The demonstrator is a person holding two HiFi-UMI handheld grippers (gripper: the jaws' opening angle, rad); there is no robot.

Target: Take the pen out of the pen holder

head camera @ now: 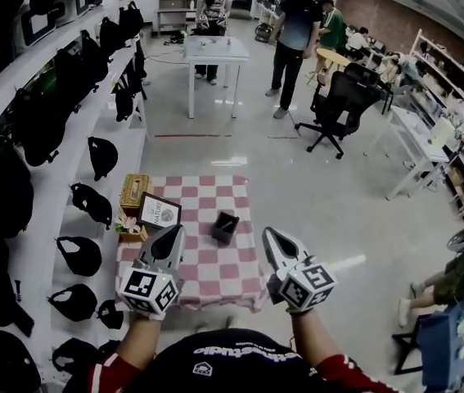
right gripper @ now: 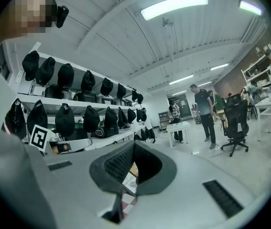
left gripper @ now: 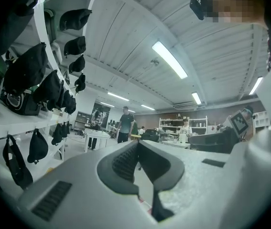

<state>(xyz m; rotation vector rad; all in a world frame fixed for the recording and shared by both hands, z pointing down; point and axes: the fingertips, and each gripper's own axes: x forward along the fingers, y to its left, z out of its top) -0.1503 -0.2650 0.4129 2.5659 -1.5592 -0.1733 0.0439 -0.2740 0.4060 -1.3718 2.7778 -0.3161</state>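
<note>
A: Closest in is the person's dark shirt. Just above it, both tools are held out level over the near edge of the pink-and-white checked tablecloth. Are they carrying anything?

B: Nothing. The left gripper has its jaws closed tip to tip with nothing caught between them. The right gripper is pinched fully together as well, and it's empty.

A: And the pen holder?

B: The black square pen holder stands upright near the middle of the cloth. It sits between the two gripper tips and a little beyond them, touching neither. I can't pick out the pen itself, because the inside of the holder only reads as dark.

A: So what could go wrong from here?

B: The jaws first, I'd say. If either gripper goes in closed, it will shove the holder rather than take anything. The holder looks small and light. On a loose cloth it could slide or tip if the pen is pulled at a slant with nothing steadying it.

A: Any neighbours at risk?

B: The framed card leans just left of the holder, with flowers and a wicker box beyond it. The left gripper is nearest that frame, so a wide sweep from its side could knock it flat.

A: And the pen?

B: It's probably thin and smooth, so a pinch near its end could let it swivel or drop back in.
</note>
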